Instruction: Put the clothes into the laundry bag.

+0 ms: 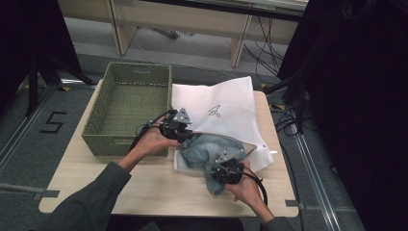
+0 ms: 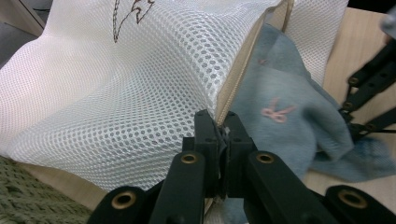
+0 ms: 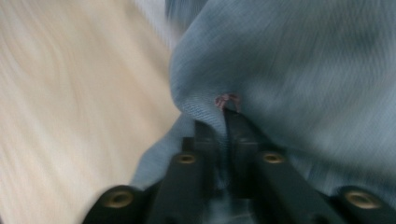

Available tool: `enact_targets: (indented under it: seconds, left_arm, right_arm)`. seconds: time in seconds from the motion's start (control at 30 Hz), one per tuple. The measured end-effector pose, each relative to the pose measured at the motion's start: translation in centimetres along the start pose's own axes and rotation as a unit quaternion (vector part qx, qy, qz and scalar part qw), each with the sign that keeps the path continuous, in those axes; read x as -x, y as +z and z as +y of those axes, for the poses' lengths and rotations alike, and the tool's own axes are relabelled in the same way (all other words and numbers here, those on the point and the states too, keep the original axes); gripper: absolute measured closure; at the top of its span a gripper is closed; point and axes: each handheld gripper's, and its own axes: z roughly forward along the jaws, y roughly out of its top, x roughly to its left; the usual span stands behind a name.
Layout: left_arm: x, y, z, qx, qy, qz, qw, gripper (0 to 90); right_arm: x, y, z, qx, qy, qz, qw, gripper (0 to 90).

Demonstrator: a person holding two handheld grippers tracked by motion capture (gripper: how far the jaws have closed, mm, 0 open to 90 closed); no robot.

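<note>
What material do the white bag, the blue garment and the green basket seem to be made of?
White bag: synthetic mesh, seemingly; fine regular holes, slight sheen.
Blue garment: soft matte cloth, perhaps cotton; limp folds, small pink prints.
Green basket: woven cord or fibre; the exact kind is unclear.

The right gripper view is blurred, so the weave of the light blue cloth garment (image 3: 299,70) stays unclear. The white mesh laundry bag (image 2: 116,93) hides part of this garment, and the picture's edges cut the bag off.
</note>
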Motion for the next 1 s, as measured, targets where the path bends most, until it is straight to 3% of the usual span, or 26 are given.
enact_targets:
  seconds: [0.1, 0.13, 0.17, 0.23, 0.3, 0.33, 0.4, 0.43, 0.47, 0.53, 0.6, 0.63, 0.67, 0.73, 0.8, 0.87, 0.9, 0.93, 1.0]
  left_arm:
    - [0.2, 0.1, 0.0, -0.003, 0.002, -0.005, 1.0000, 86.9]
    - [0.2, 0.2, 0.1, 0.003, 0.012, -0.006, 0.9999, 87.0]
    - [0.3, 0.3, 0.0, 0.004, 0.007, -0.006, 1.0000, 87.0]
    - [0.4, 0.2, 0.0, -0.001, 0.006, -0.004, 1.0000, 87.1]
    - [0.4, 0.0, 0.0, -0.005, 0.012, -0.005, 0.9999, 87.0]
    - [0.4, 0.0, -0.1, -0.003, 0.010, -0.004, 0.9999, 87.0]
    - [0.5, 0.0, -0.3, -0.005, 0.006, 0.000, 1.0000, 87.0]
    - [0.3, -0.1, -0.4, -0.006, 0.013, 0.002, 0.9999, 86.8]
    - [0.4, -0.1, -0.5, -0.006, 0.004, 0.008, 0.9999, 86.3]
    - [0.5, -0.2, -0.7, -0.009, 0.018, 0.024, 0.9995, 84.9]
    - [0.8, -0.6, -1.0, -0.003, 0.018, 0.028, 0.9994, 83.1]
    - [0.9, -0.8, -1.1, -0.001, 0.014, 0.031, 0.9994, 81.5]
    - [1.1, -1.2, -1.3, 0.005, 0.005, 0.033, 0.9994, 80.0]
    - [1.7, -2.2, -1.9, 0.016, -0.001, 0.047, 0.9988, 76.4]
    - [2.4, -3.1, -2.8, 0.021, -0.003, 0.063, 0.9978, 69.8]
    - [2.9, -3.6, -4.2, 0.016, -0.027, 0.070, 0.9970, 62.9]
    - [3.3, -3.6, -5.5, 0.010, -0.043, 0.073, 0.9963, 61.6]
    - [3.4, -3.6, -6.3, 0.000, -0.048, 0.075, 0.9960, 59.6]
    - [3.8, -2.6, -8.7, -0.030, -0.082, 0.063, 0.9941, 56.7]
  right_arm:
    - [0.1, -0.4, 2.6, 0.067, -0.007, -0.005, 0.9977, 87.4]
    - [0.3, -0.7, 3.6, 0.081, -0.011, -0.010, 0.9966, 87.4]
    - [0.5, -0.5, 4.5, 0.114, -0.002, -0.025, 0.9932, 87.4]
    - [1.7, 0.0, 6.0, 0.104, 0.012, -0.039, 0.9937, 87.5]
    - [3.1, 1.6, 6.4, 0.103, 0.045, -0.060, 0.9919, 87.5]
    - [3.7, 2.1, 6.3, 0.097, 0.051, -0.065, 0.9918, 87.5]
    - [4.9, 3.1, 6.1, 0.112, 0.089, -0.063, 0.9877, 87.5]
    - [5.0, 2.9, 6.1, 0.112, 0.094, -0.059, 0.9875, 87.5]
    - [4.8, 2.8, 6.2, 0.110, 0.089, -0.058, 0.9882, 87.5]
    - [4.8, 2.7, 6.1, 0.111, 0.075, -0.059, 0.9892, 87.4]
    - [4.7, 2.6, 6.0, 0.109, 0.081, -0.054, 0.9892, 87.4]
    - [4.7, 2.8, 5.9, 0.120, 0.083, -0.057, 0.9877, 87.4]
    - [4.7, 2.6, 5.9, 0.111, 0.077, -0.055, 0.9892, 87.3]
    - [4.5, 2.5, 5.9, 0.113, 0.086, -0.056, 0.9882, 87.3]
    - [4.6, 2.2, 5.7, 0.101, 0.079, -0.058, 0.9901, 87.3]
    - [4.7, 2.1, 5.7, 0.105, 0.083, -0.055, 0.9895, 87.2]
    - [4.8, 2.2, 5.6, 0.112, 0.074, -0.060, 0.9891, 87.2]
    - [4.5, 2.0, 5.6, 0.103, 0.093, -0.053, 0.9889, 87.2]
    - [4.6, 1.8, 5.5, 0.097, 0.079, -0.053, 0.9907, 87.1]
